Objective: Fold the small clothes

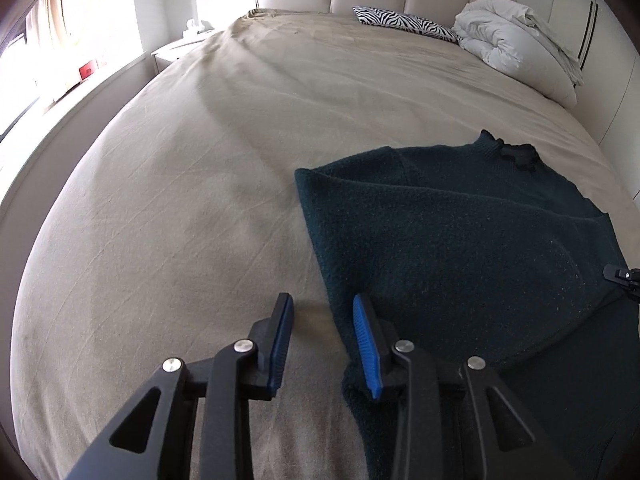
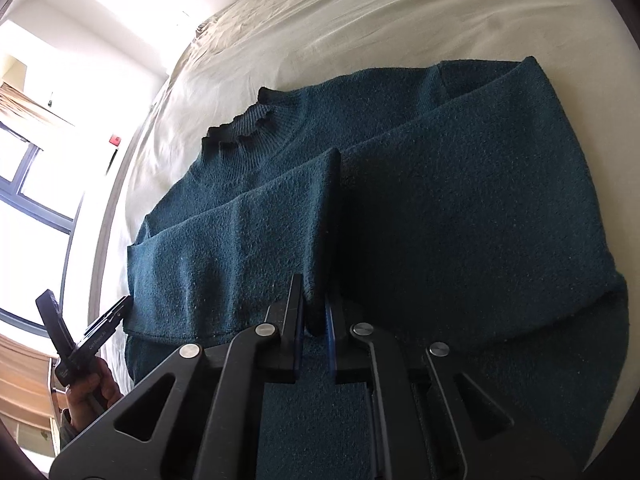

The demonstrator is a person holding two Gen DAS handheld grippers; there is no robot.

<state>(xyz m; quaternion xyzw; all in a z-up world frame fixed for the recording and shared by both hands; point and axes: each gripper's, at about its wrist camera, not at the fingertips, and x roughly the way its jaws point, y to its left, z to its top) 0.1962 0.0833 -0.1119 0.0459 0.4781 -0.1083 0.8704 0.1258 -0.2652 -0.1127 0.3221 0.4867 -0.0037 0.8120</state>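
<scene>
Dark teal fuzzy knit sweater [image 2: 440,208] lies flat on the beige wrinkled bedsheet [image 1: 180,200], ribbed collar toward eleven o'clock. Right gripper [image 2: 314,312] pinches a sleeve fold. Left gripper [image 1: 322,312] parted, empty, angled downward over the sweater's edge.

Bed sheet [image 1: 168,208] — bare and flat from 9 to 12 o'clock in the left wrist view, free passage. Obstacles: dark green sweater [image 1: 460,240] at 3 o'clock; zebra pillow [image 1: 404,22] and bunched white duvet [image 1: 516,36] at 1 o'clock (against the headboard).

Black tongs [image 1: 322,312] with blue ribbed pads [image 1: 366,350] and silver pivot screws [image 1: 245,346]
</scene>
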